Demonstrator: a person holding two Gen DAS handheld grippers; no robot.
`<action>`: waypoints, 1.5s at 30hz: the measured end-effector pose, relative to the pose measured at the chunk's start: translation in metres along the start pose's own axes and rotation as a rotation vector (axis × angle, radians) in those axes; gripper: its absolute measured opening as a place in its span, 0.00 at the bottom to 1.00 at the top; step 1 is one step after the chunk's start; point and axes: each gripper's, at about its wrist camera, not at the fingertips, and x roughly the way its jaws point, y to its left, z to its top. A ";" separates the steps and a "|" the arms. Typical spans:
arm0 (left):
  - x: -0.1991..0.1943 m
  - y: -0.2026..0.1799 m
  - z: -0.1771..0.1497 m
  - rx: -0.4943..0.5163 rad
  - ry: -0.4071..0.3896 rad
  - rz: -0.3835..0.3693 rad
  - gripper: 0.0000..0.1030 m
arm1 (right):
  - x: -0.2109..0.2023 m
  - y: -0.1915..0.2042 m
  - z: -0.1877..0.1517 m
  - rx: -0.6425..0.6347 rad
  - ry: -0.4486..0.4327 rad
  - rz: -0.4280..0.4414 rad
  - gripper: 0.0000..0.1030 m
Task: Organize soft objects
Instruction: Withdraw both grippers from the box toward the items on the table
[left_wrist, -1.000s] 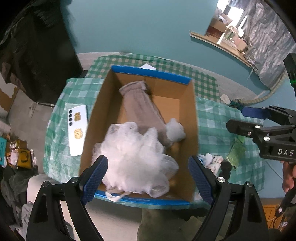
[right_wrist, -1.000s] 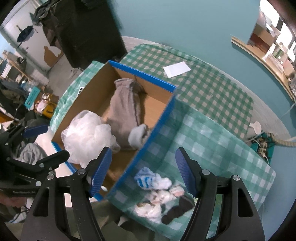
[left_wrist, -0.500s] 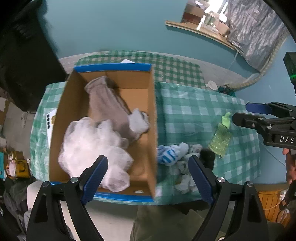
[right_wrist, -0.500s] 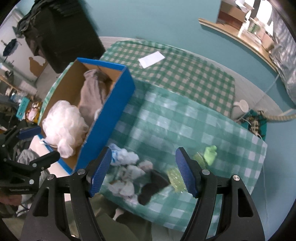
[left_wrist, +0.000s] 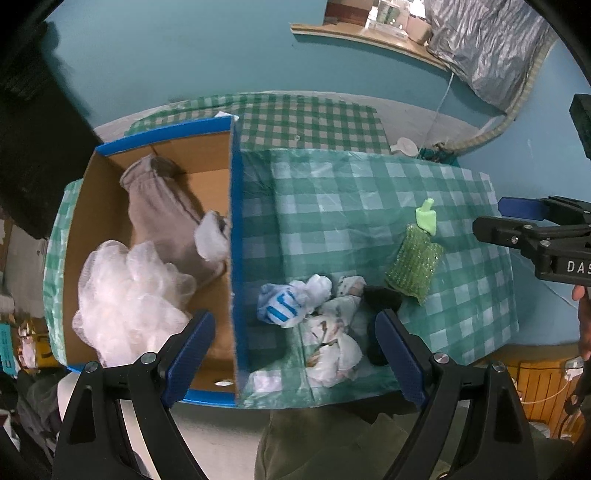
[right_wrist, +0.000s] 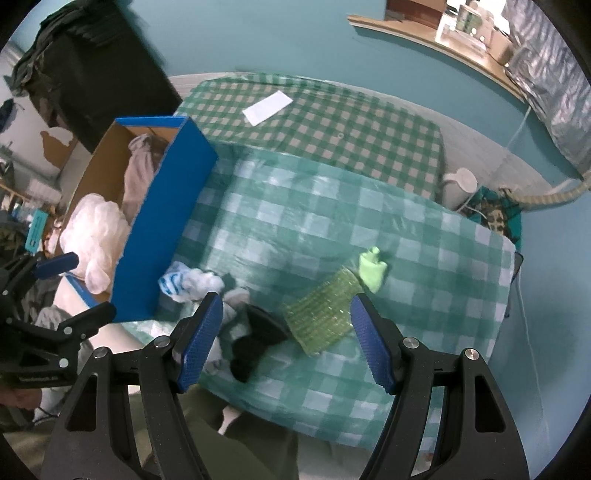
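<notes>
Both tongs hang above the counter (left_wrist: 369, 206), which is covered in a green-and-white checked plastic cloth, and both stand wide apart with nothing between their blue pads. The left tongs (left_wrist: 295, 354) hover over the near edge of the open cardboard box with blue outer walls (left_wrist: 236, 258), its right wall running between the two fingers. Inside the box lie a white mesh bath puff (left_wrist: 129, 291), a long grey-brown sock (left_wrist: 166, 218) and a small white rolled sock (left_wrist: 211, 240) against the right wall. Just outside that wall, on the cloth, sits a heap of small soft things: a white sock with blue stripes (left_wrist: 282, 304), crumpled white patterned cloths (left_wrist: 332, 347) and a black sock (left_wrist: 382, 297). Touching the heap's right side is a glittery green scrubbing sponge with a pale green top (left_wrist: 415, 262). The right tongs (right_wrist: 286, 338) hover over that sponge (right_wrist: 321, 314) and the black sock (right_wrist: 258, 332). A white slip of paper (right_wrist: 267, 108) lies on the far part of the counter.
</notes>
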 end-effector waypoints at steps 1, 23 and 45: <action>0.002 -0.003 0.000 0.000 0.005 0.001 0.87 | 0.000 -0.004 -0.002 0.003 0.003 -0.002 0.70; 0.059 -0.029 -0.014 -0.011 0.130 0.042 0.87 | 0.032 -0.053 -0.026 0.025 0.086 -0.007 0.73; 0.088 -0.020 -0.050 -0.080 0.193 0.047 0.87 | 0.089 -0.031 -0.051 -0.021 0.185 0.028 0.73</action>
